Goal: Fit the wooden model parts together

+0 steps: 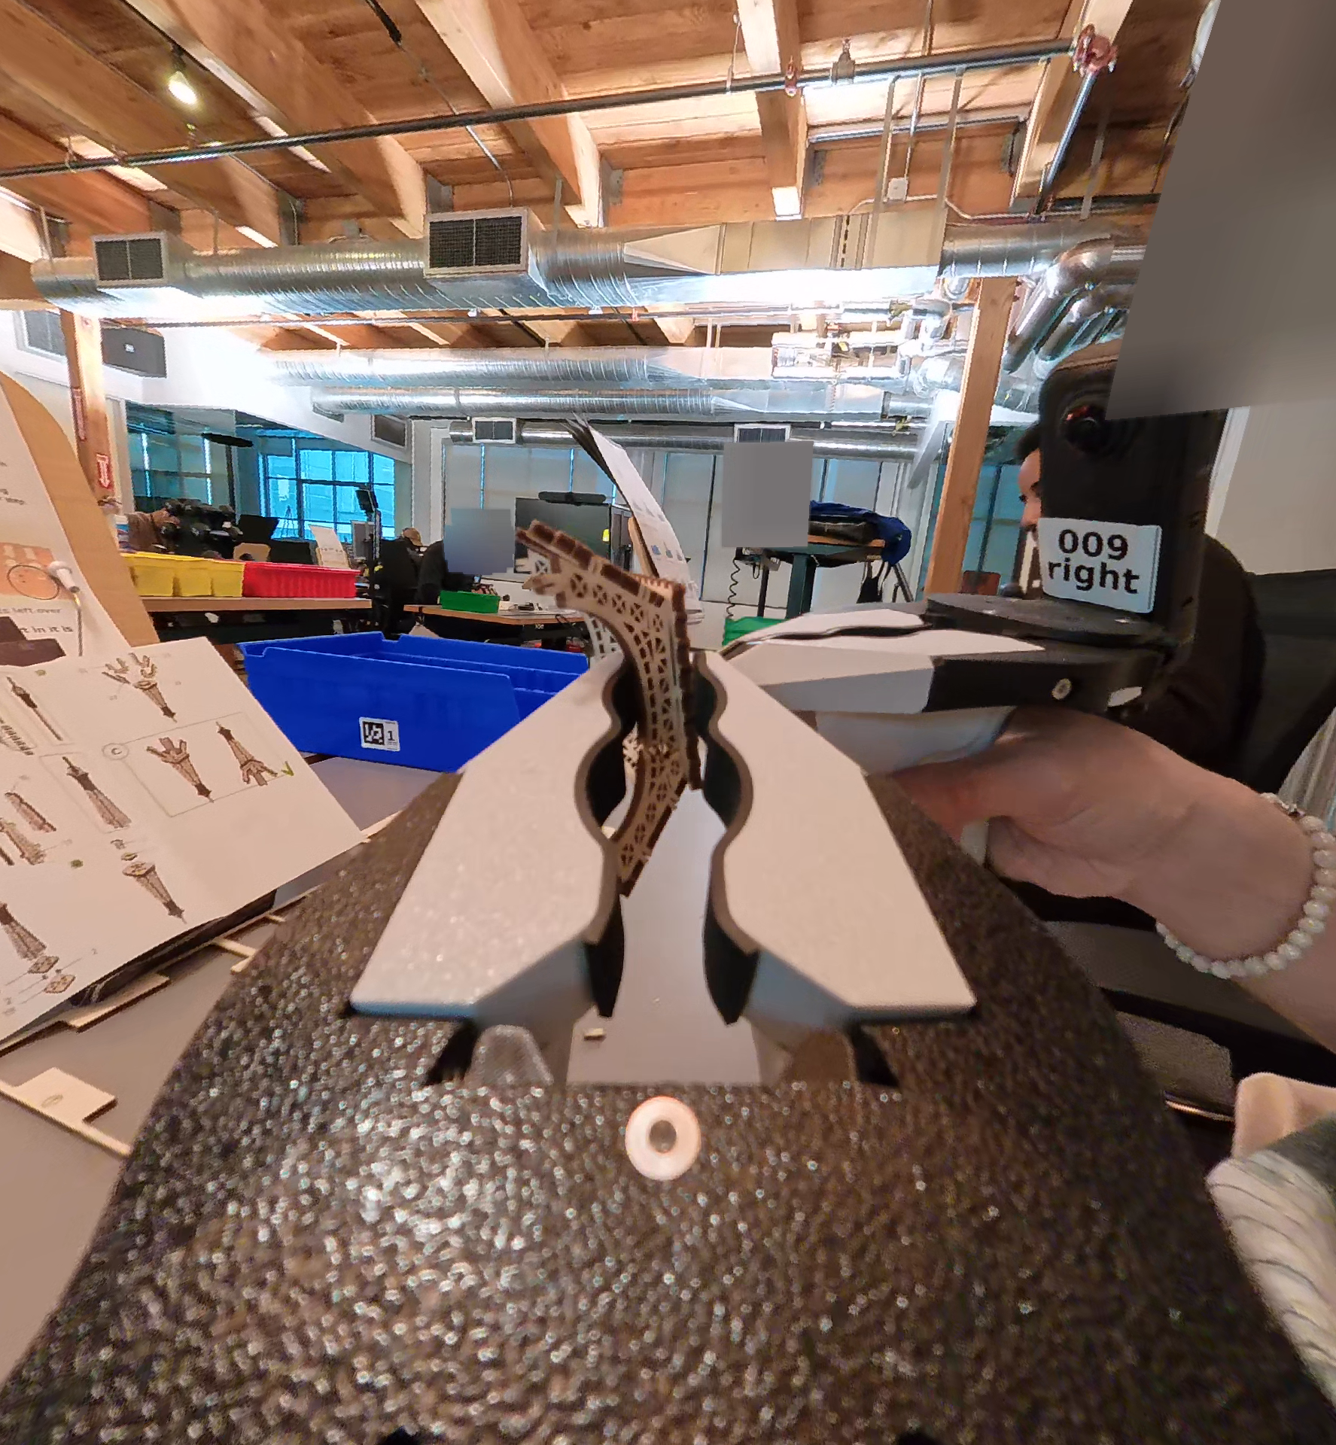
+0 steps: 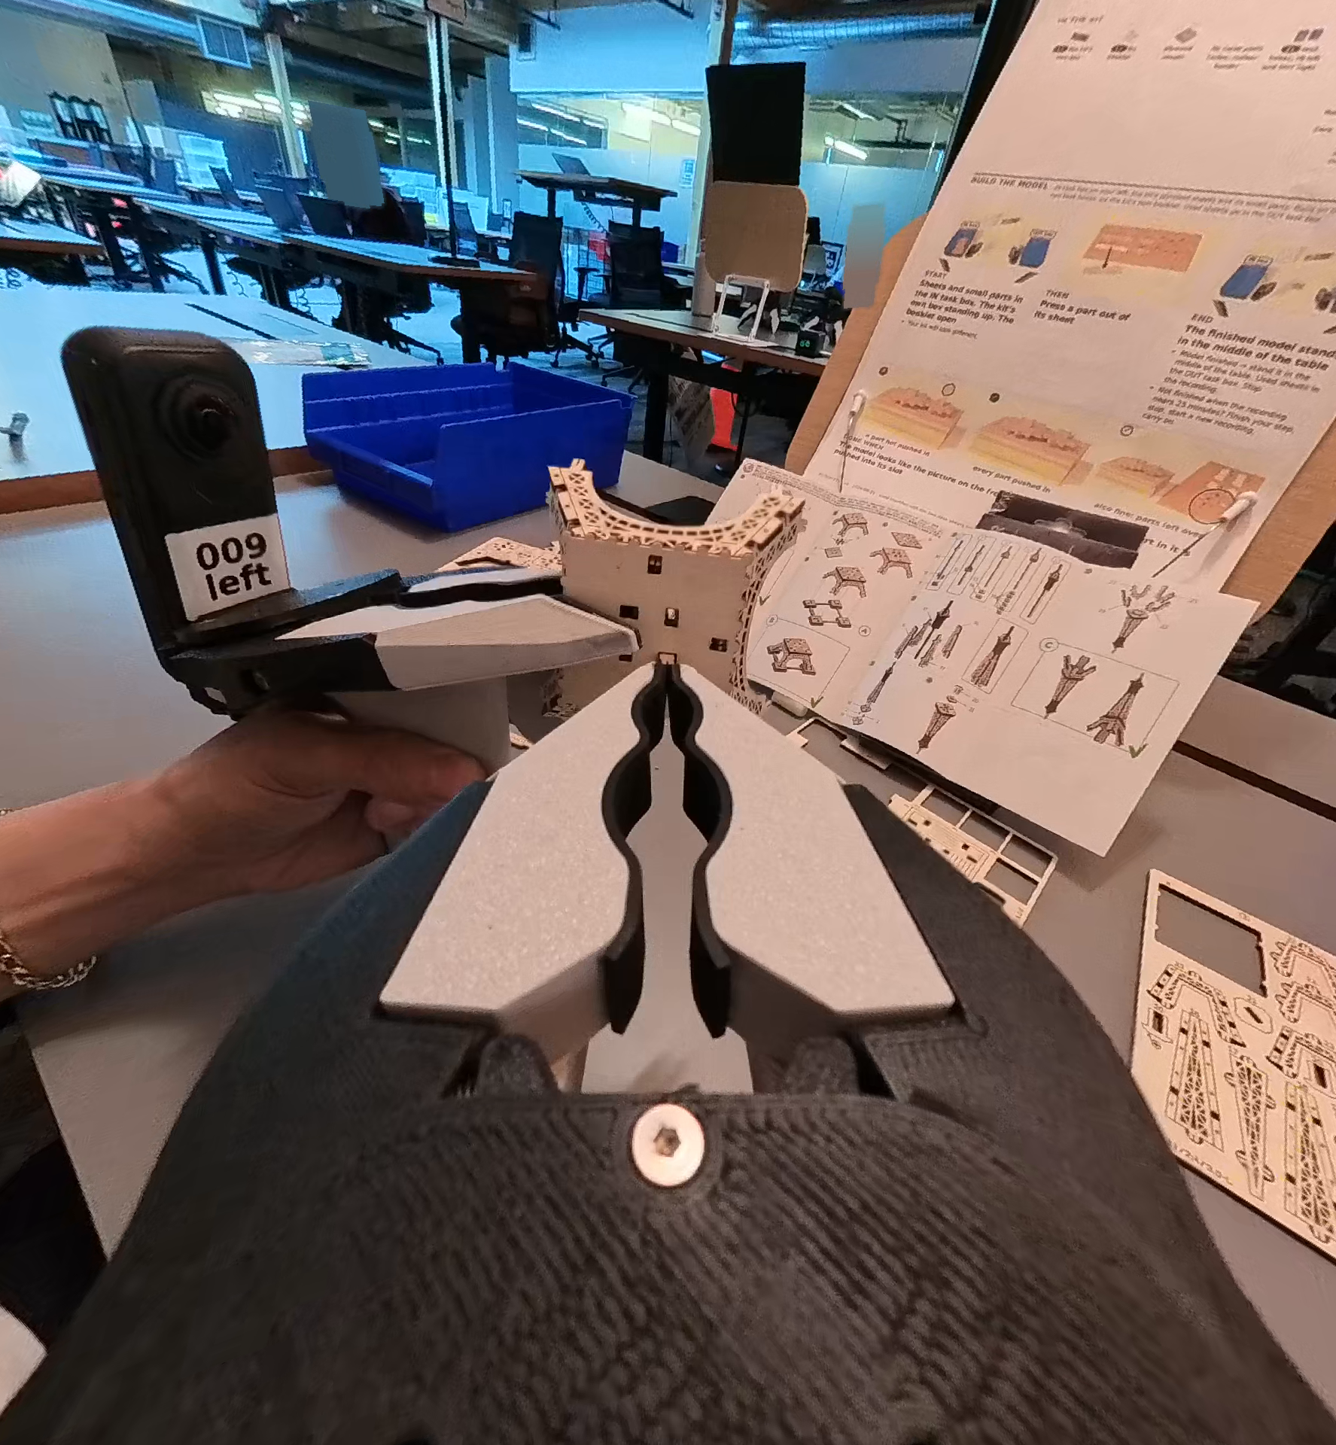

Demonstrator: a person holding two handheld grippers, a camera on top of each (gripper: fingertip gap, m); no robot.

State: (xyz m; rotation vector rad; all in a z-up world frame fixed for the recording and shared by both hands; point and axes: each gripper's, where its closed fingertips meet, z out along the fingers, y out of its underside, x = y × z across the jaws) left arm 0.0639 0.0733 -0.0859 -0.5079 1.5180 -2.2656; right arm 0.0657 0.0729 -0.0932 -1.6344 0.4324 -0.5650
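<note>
Nearest the lens in the left wrist view, the left gripper [image 1: 653, 704] has its two grey fingers clamped on a wooden lattice assembly [image 1: 649, 704], which stands upright between the black inner pads and rises above the fingertips. Left of this gripper lies an illustrated instruction sheet [image 1: 101, 782]; ahead and to the left sits a blue bin [image 1: 414, 696]. From the right, the right gripper [image 1: 707, 653] reaches in level, its tips meeting the assembly's far side.

In the right wrist view, the left gripper [image 2: 633, 618] comes in from the left and grips the wooden lattice assembly [image 2: 649, 582] by its flat panel. The right gripper [image 2: 666, 668] is squeezed nearly closed, its tips at a tiny tab on the panel's lower edge; whether they pinch it cannot be told. To the right lie the instruction sheet [image 2: 962, 625] and a punched wooden parts sheet [image 2: 1259, 1055] on the table [image 2: 62, 625].
</note>
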